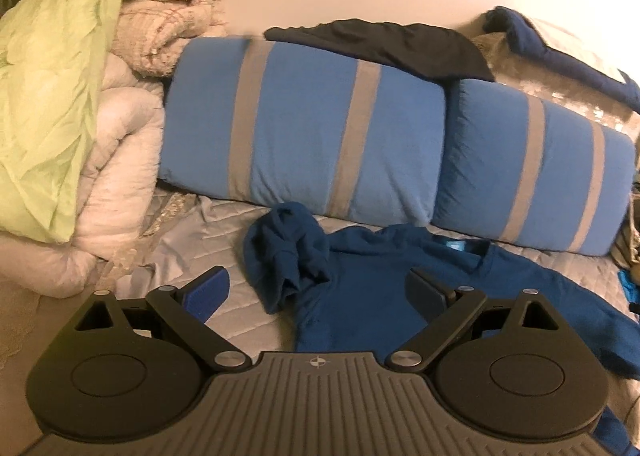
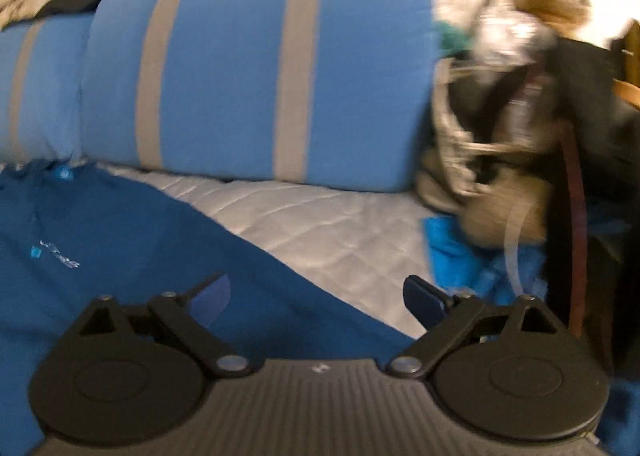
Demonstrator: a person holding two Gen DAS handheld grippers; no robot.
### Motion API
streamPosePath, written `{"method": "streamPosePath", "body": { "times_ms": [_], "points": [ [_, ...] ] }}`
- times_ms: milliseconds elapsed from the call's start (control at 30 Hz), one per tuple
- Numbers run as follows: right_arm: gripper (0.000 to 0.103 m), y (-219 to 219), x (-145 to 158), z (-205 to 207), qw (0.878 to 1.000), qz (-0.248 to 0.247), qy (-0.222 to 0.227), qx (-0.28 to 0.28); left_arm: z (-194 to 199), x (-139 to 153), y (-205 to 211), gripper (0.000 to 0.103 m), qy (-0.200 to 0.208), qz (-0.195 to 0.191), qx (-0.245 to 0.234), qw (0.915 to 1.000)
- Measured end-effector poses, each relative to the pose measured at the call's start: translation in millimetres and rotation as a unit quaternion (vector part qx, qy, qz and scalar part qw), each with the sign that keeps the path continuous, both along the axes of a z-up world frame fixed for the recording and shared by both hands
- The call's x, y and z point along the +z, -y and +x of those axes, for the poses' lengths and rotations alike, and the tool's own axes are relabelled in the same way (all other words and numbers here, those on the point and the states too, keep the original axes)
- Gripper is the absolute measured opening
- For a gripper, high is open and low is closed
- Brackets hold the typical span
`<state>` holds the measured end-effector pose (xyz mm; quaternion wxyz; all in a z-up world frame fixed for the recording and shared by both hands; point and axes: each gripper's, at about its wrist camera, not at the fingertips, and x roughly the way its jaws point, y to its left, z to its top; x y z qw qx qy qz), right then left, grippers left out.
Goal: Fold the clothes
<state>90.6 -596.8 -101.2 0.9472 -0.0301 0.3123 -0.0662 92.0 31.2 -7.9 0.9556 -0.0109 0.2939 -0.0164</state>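
Both jaws are spread empty; the left gripper (image 1: 318,290) is nearer the shirt's (image 1: 384,288) bunched sleeve (image 1: 288,260), toward the bed's (image 1: 236,296) left edge.

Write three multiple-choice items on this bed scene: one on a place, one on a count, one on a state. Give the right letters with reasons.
1. Where does the black garment lie?
A. On top of the striped pillows
B. Under the green quilt
C. Flat on the bedcover beside the sweatshirt

2. How many grey stripes cross the left blue pillow in the left wrist view?
A. One
B. Two
C. Four

3. How does the left claw stand?
A. Shut on the sweatshirt's sleeve
B. Shut with nothing in it
C. Open above the blue sweatshirt

Answers:
1. A, it is draped over the pillows' upper edge against the wall.
2. B, two grey bands run down that pillow.
3. C, its fingers are spread wide and no cloth is pinched between them; the bunched sleeve lies ahead of it.
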Motion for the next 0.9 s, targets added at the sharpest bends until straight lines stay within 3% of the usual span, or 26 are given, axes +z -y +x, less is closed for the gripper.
{"method": "streamPosePath", "body": {
  "times_ms": [200,367,500,567,833,900],
  "points": [
    [0.081,-11.0,-34.2,72.6,0.998,-0.006,-0.055,0.023,5.8,-3.8,-13.7,0.096,-0.001,-0.005,0.021,0.9998],
    [0.065,-11.4,-59.2,98.6,0.995,-0.005,-0.095,0.030,13.9,-13.9,-24.0,0.096,-0.015,0.000,0.042,0.9990],
    [0.003,-21.9,-58.7,94.4,0.995,-0.035,-0.087,0.040,19.2,-21.5,-25.1,0.096,-0.023,-0.003,0.049,0.9985],
    [0.002,-25.7,-55.9,90.8,0.994,-0.059,-0.081,0.037,20.7,-23.9,-22.3,0.096,-0.025,-0.004,0.045,0.9987],
    [0.000,5.4,-45.3,82.6,0.996,-0.053,-0.067,-0.020,19.8,-23.4,-16.9,0.096,-0.021,-0.010,0.031,0.9993],
    [0.000,15.6,-46.3,84.8,0.993,-0.081,-0.065,-0.061,19.3,-22.7,-17.1,0.096,-0.026,-0.010,0.028,0.9992]
  ]
}}
